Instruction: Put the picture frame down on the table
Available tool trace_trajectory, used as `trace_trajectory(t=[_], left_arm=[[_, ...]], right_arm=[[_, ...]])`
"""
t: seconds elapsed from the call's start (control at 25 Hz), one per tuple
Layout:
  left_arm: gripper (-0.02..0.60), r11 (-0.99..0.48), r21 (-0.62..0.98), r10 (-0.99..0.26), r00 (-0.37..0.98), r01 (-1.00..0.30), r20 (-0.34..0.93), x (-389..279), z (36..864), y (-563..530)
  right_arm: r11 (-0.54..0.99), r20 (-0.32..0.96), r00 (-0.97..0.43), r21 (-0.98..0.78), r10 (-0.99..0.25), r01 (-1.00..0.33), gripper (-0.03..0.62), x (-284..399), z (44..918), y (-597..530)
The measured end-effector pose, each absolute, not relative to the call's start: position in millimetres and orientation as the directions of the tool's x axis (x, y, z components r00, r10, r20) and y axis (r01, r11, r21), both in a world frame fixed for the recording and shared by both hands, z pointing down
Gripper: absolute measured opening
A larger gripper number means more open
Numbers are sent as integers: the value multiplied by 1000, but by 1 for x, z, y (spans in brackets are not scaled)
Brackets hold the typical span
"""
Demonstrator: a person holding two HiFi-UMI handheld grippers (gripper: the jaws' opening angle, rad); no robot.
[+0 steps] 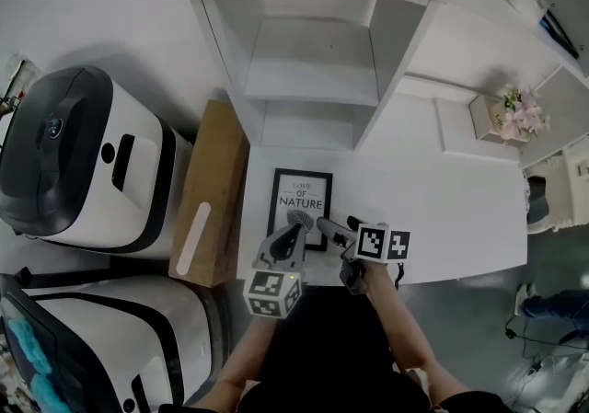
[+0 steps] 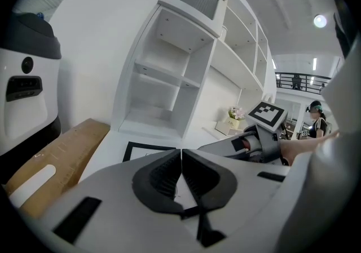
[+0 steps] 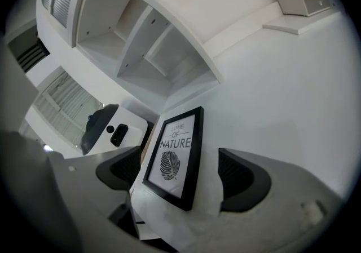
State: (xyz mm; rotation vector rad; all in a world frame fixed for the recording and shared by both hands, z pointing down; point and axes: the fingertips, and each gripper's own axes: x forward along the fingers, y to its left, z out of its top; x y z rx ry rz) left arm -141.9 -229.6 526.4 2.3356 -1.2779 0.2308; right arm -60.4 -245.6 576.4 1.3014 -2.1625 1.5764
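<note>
Two tools are in view, both at the near edge of the white surface (image 1: 442,218). The left tool (image 2: 181,161) has its jaws pressed together with nothing between them. Its tip sits over the near left part of the picture frame (image 3: 175,156); contact with the frame cannot be confirmed. The right tool (image 3: 180,174) has its jaws spread wide. The near end of the frame lies between them, with a gap visible on each side.

The picture frame lies flat on the surface, face up. It has a black border and a white print reading "LOVE OF NATURE" above a dark leaf. Its long sides run away from the person toward the shelf unit (image 1: 313,62).

The shelf unit is white, stands on the surface just beyond the frame, and has open compartments. A cardboard box (image 1: 212,190) stands just left of the surface, alongside the frame, with a white strip on its top. Two white-and-black machines (image 1: 83,163) stand further left. A small white box holding pink flowers (image 1: 506,117) rests on a raised ledge to the right, well apart from the frame.
</note>
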Motion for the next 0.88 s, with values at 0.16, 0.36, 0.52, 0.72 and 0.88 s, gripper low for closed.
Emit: trace_trajectory(t=[0.16, 0.36, 0.52, 0.72, 0.88], left_arm=[[15, -458, 318, -759, 551, -830, 347, -129, 521, -231], [15, -463, 321, -761, 556, -826, 334, -112, 514, -230], [15, -461, 340, -768, 561, -820, 311, -99, 504, -231], [15, -480, 317, -773, 566, -818, 289, -83, 489, -234], [15, -502, 293, -775, 573, -814, 266, -71, 474, -238]], right_arm=[[95, 555, -602, -685, -575, -723, 417, -47, 562, -245], [99, 523, -593, -693, -613, -714, 417, -28, 551, -243], [124, 506, -573, -670, -645, -732, 417, -10, 539, -238], [174, 475, -471, -542, -744, -822, 417, 17, 513, -240], [185, 434, -369, -408, -822, -894, 417, 36, 492, -244]])
